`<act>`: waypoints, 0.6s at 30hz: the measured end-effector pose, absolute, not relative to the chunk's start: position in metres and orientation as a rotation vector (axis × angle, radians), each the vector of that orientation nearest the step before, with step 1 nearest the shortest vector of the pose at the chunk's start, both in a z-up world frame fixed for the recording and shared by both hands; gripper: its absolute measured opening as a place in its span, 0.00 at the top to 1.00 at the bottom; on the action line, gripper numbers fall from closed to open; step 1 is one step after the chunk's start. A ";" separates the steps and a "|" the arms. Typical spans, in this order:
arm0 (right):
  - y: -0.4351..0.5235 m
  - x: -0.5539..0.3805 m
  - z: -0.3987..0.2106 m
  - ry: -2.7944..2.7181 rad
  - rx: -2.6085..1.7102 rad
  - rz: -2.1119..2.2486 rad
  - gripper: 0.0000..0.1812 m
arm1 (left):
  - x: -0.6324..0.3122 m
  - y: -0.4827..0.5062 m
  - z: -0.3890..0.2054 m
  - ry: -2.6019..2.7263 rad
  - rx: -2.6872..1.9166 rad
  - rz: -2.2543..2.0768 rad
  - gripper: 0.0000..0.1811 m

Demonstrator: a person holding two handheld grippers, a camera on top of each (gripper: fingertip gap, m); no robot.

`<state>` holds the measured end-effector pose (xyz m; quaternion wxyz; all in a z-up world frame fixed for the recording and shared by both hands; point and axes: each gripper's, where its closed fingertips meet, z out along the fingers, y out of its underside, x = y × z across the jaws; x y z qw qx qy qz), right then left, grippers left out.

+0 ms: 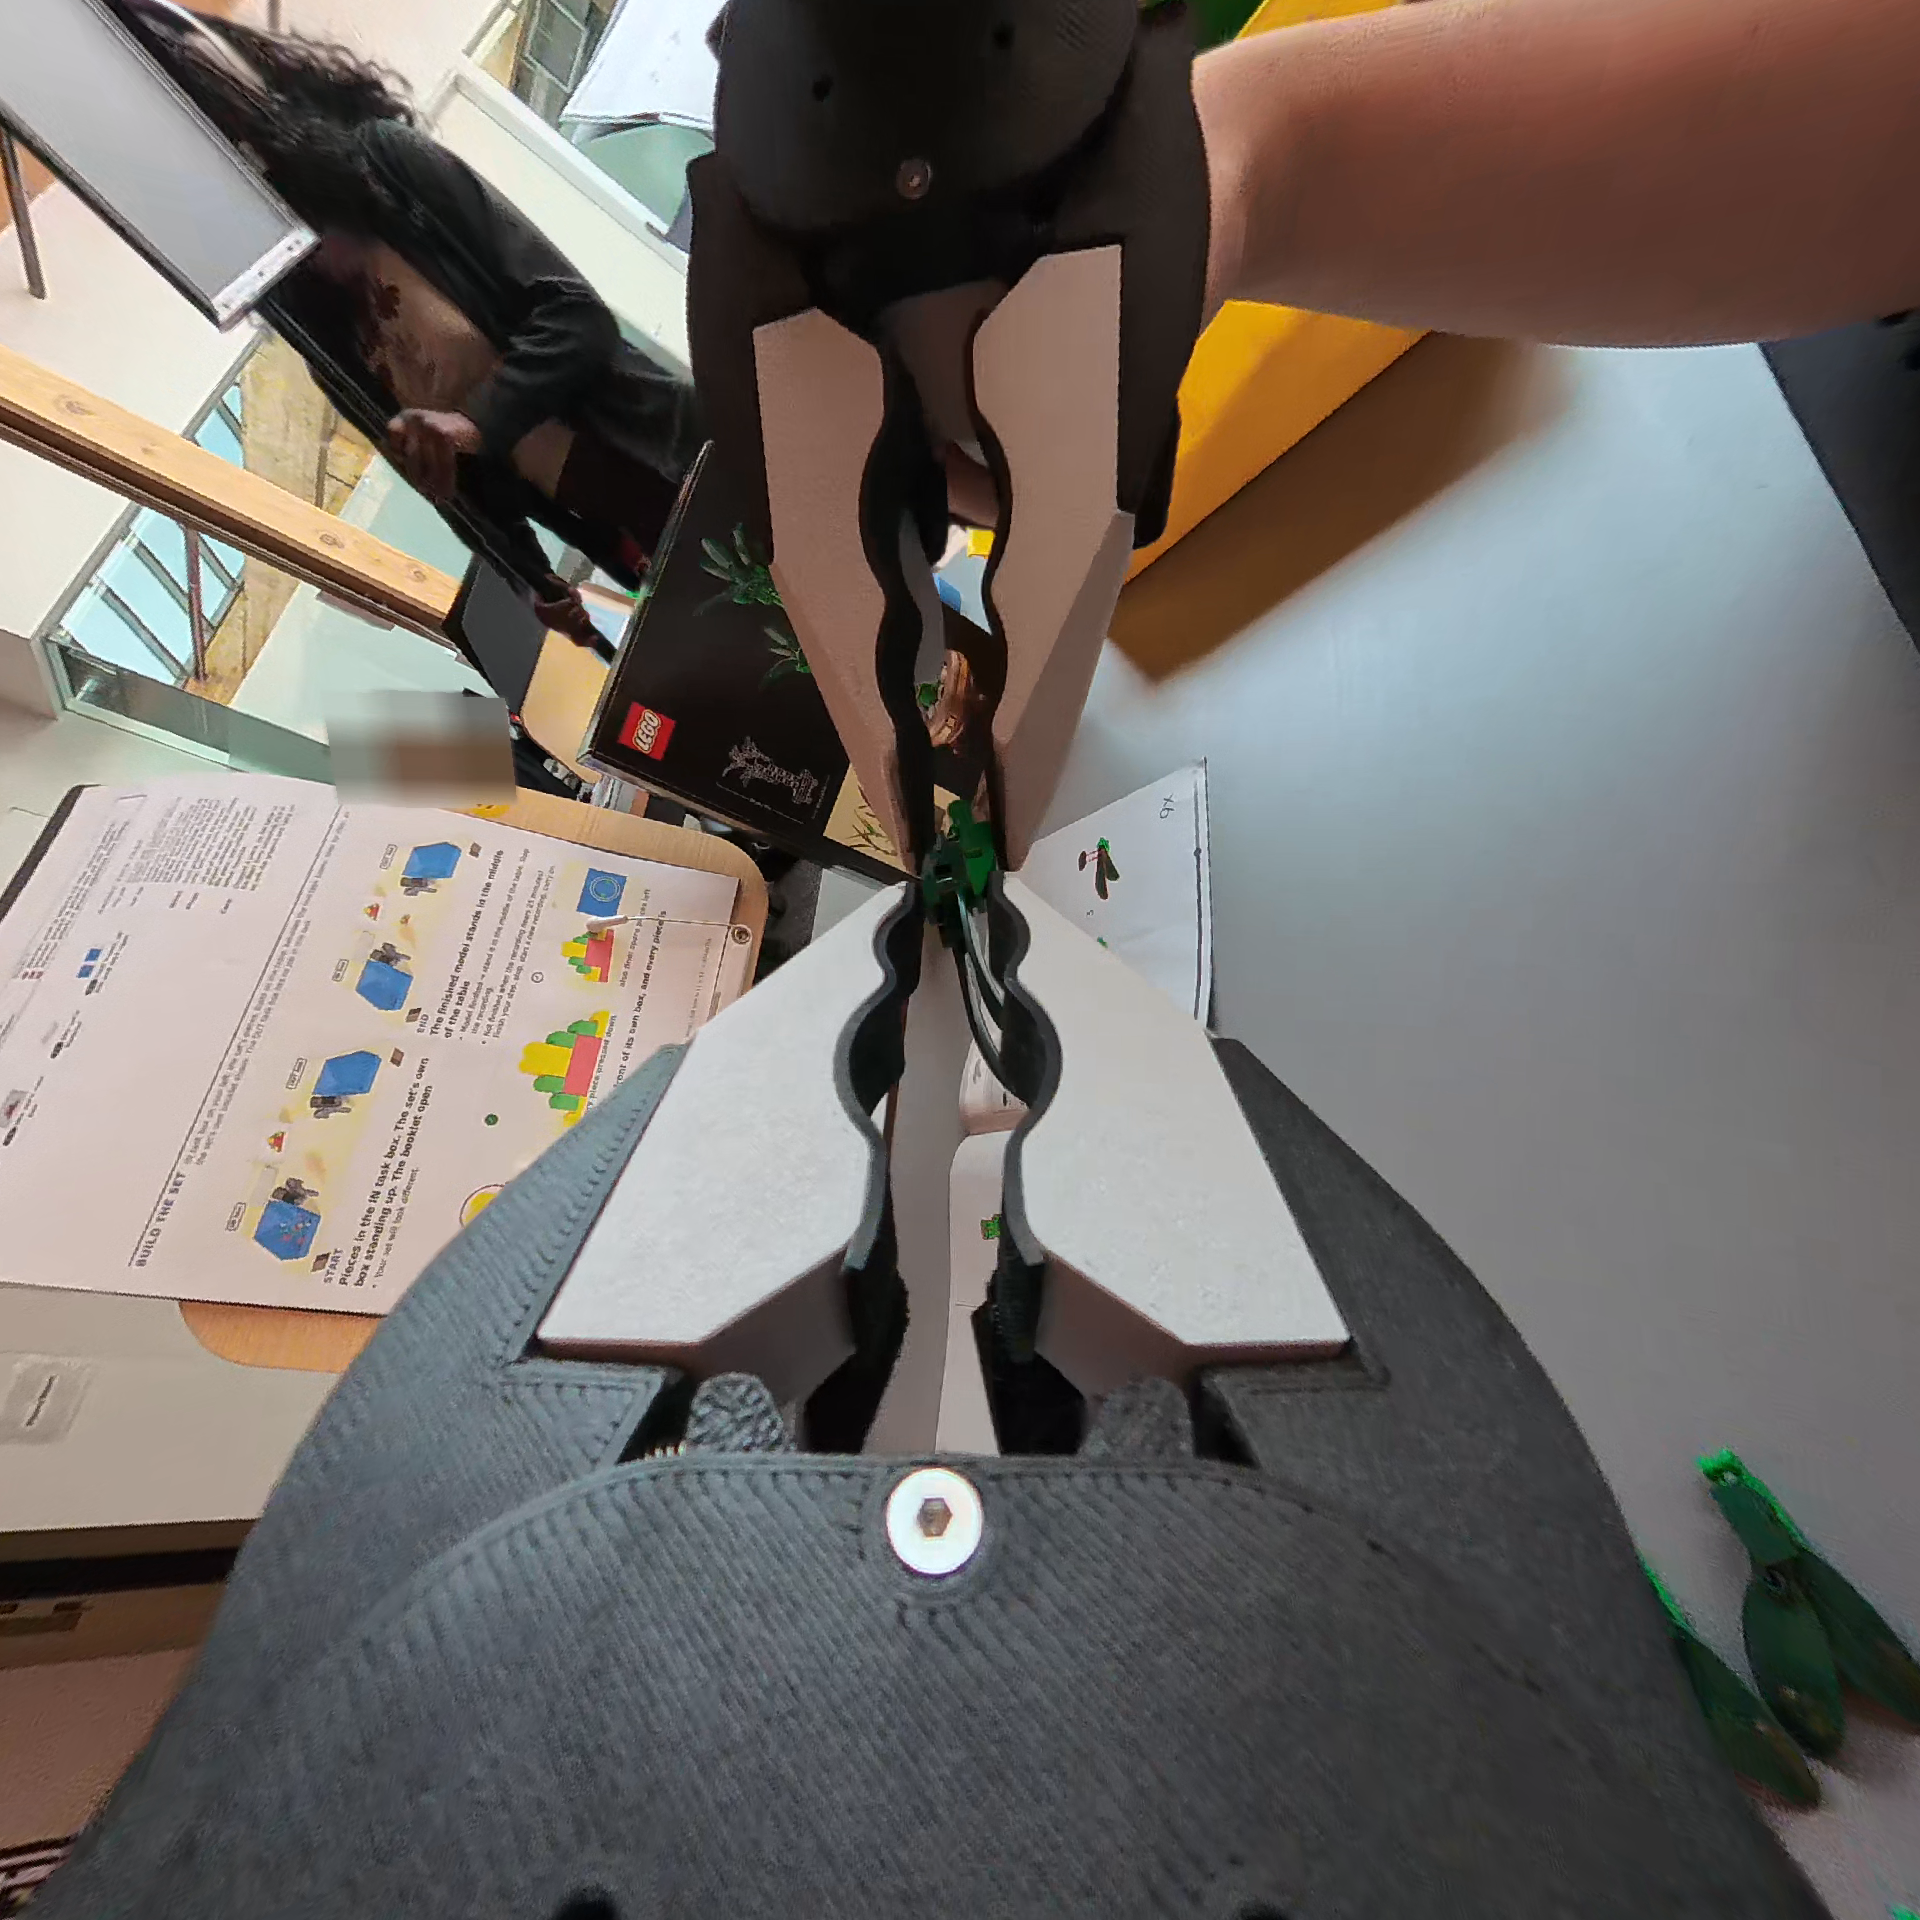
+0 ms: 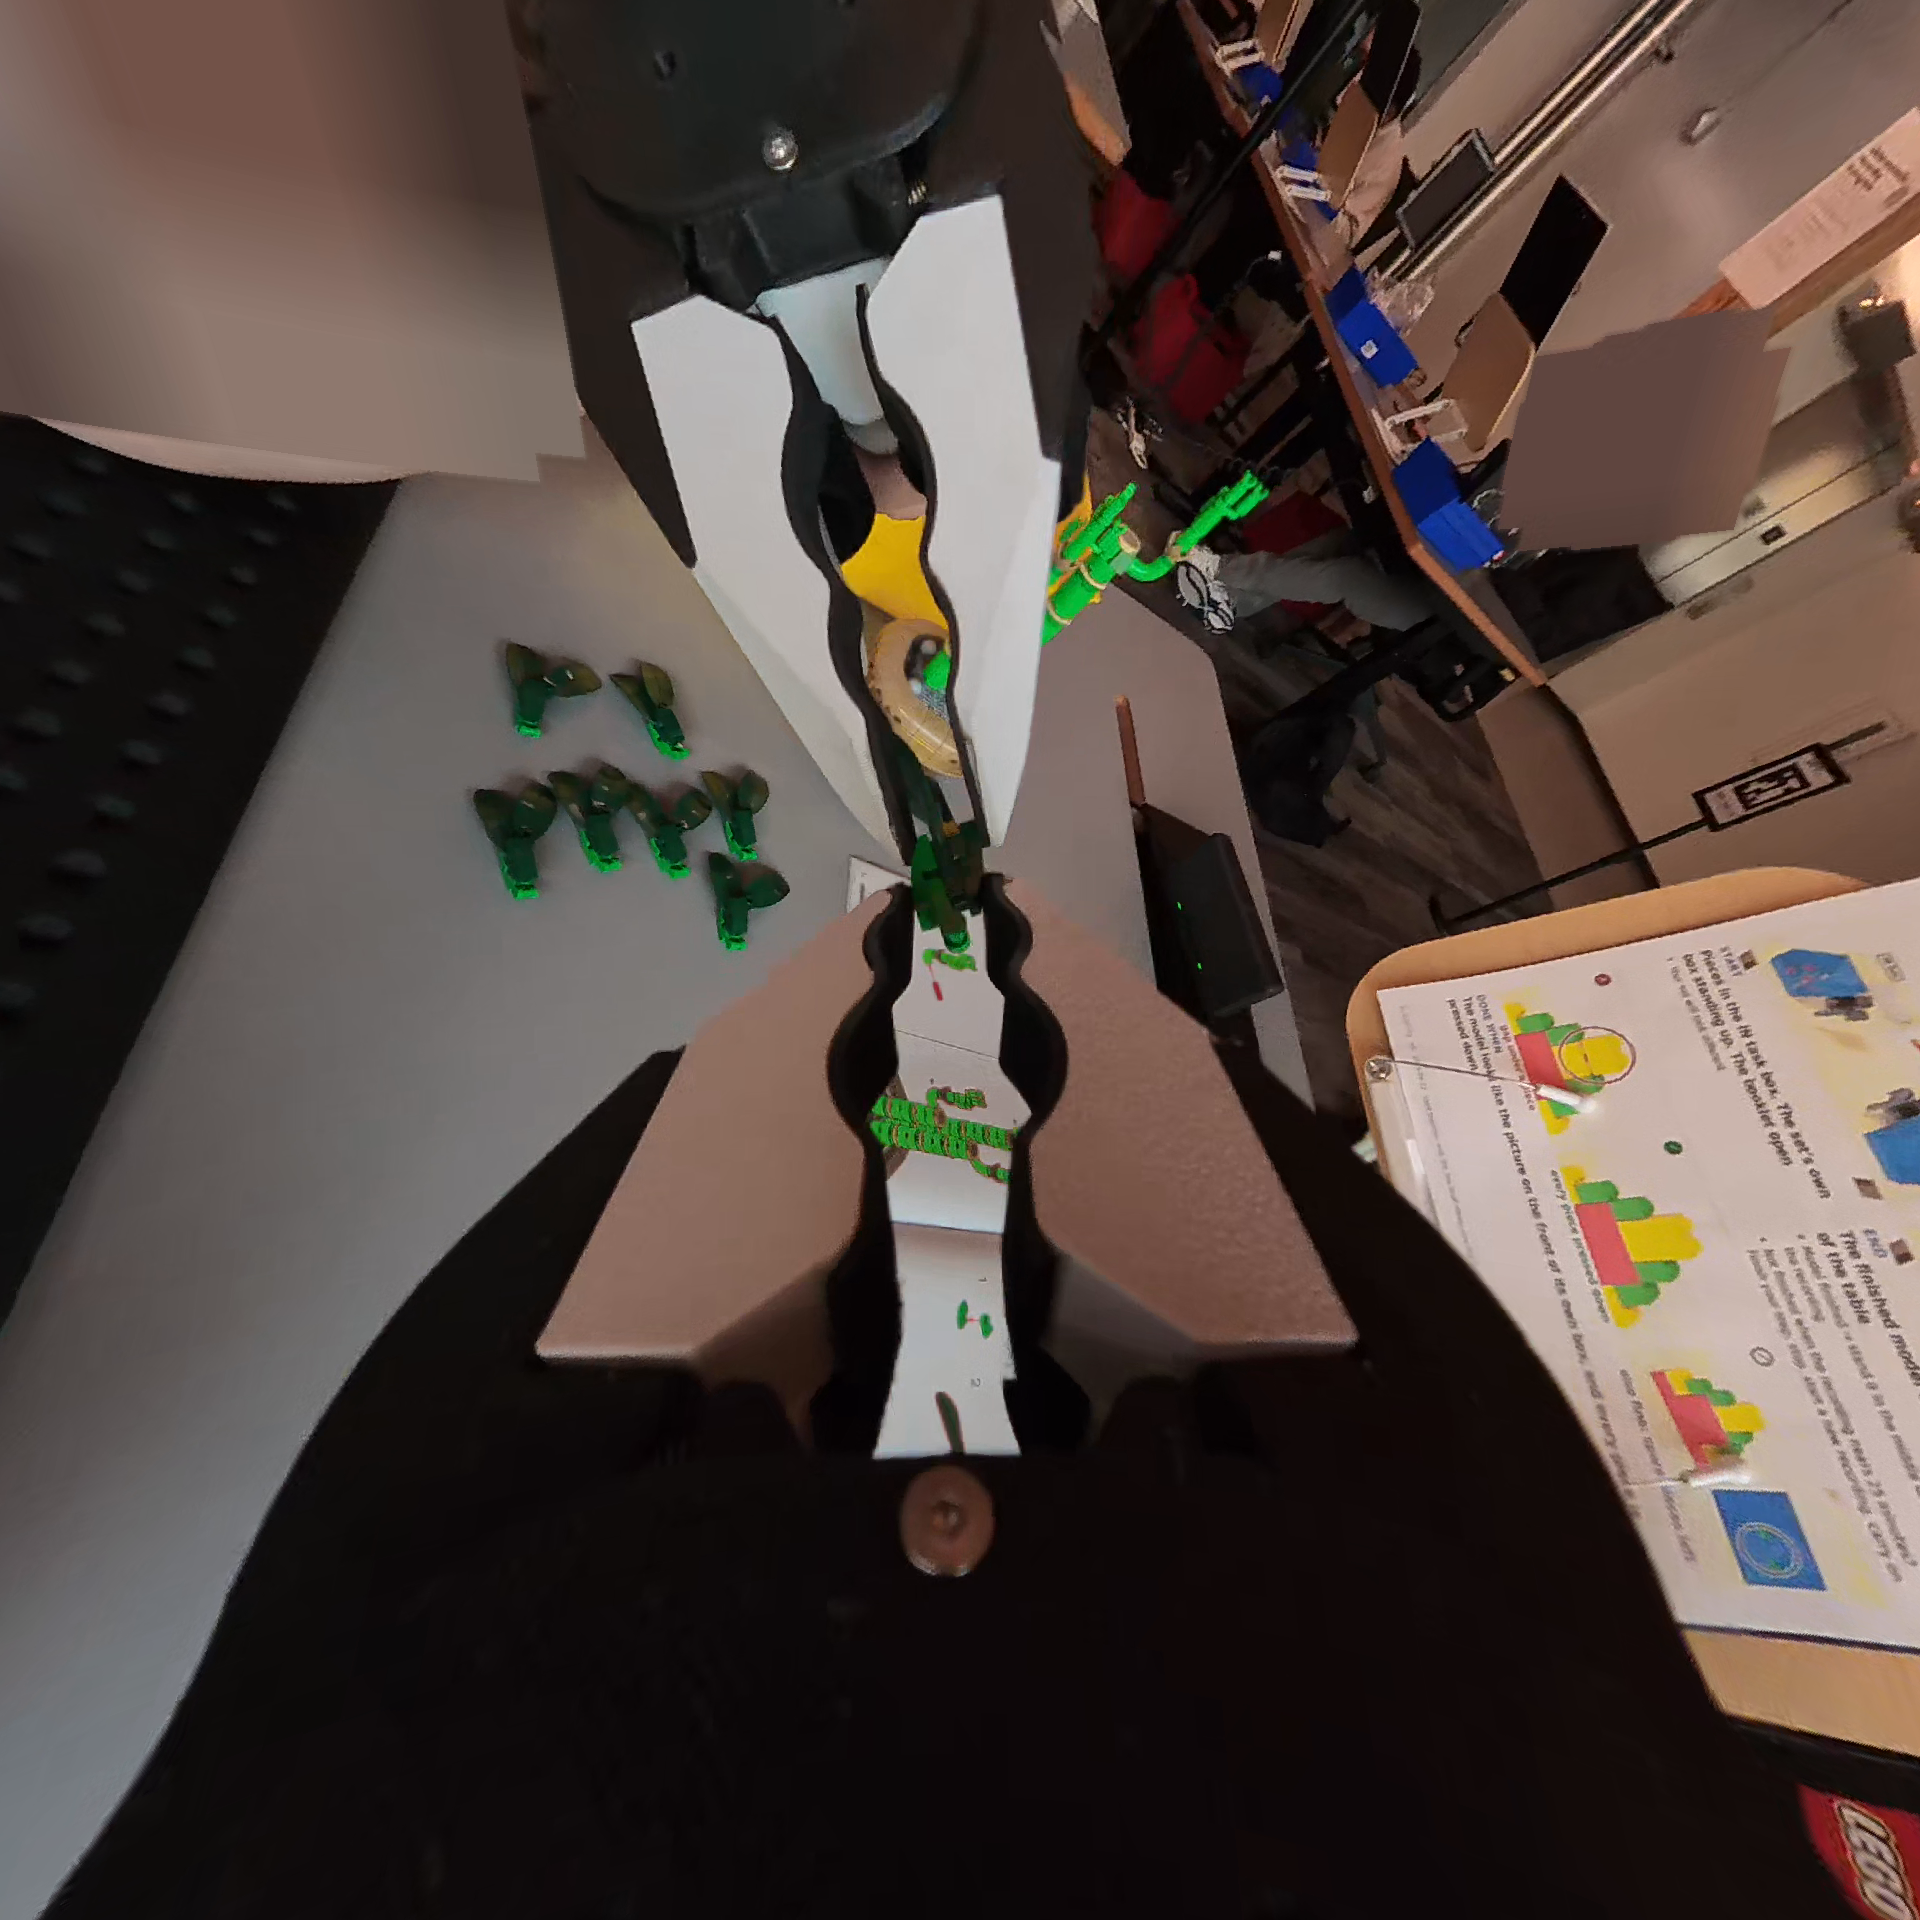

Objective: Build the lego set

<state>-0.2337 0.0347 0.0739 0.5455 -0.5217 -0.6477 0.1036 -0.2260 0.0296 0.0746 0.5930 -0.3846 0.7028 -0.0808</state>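
1. Your left gripper [image 1: 951,894] and right gripper [image 2: 940,894] meet tip to tip, both pinched nearly closed on one small green leaf piece [image 1: 961,857], above the open booklet [image 1: 1153,883].
2. Free grey table [image 1: 1558,935] lies beside the booklet.
3. Only the right view shows the loose leaf cluster [image 2: 623,800] and green stem model [image 2: 1122,551] beyond the booklet.
4. The instruction sheet [image 1: 343,1039] and set box [image 1: 727,717] crowd the booklet's other side.

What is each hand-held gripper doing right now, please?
Left hand-held gripper: closed on a green leaf piece.
Right hand-held gripper: closed on that same piece.
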 end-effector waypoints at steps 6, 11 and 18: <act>0.034 -0.222 0.072 -1.576 -1.232 0.126 0.94 | -0.216 0.029 0.073 1.615 -0.886 -0.193 0.95; 0.030 -0.220 0.077 -1.559 -1.263 0.194 0.94 | -0.214 0.026 0.078 1.596 -0.907 -0.285 0.95; 0.038 -0.220 0.059 -1.597 -1.316 0.197 0.94 | -0.214 0.035 0.060 1.653 -0.943 -0.268 0.95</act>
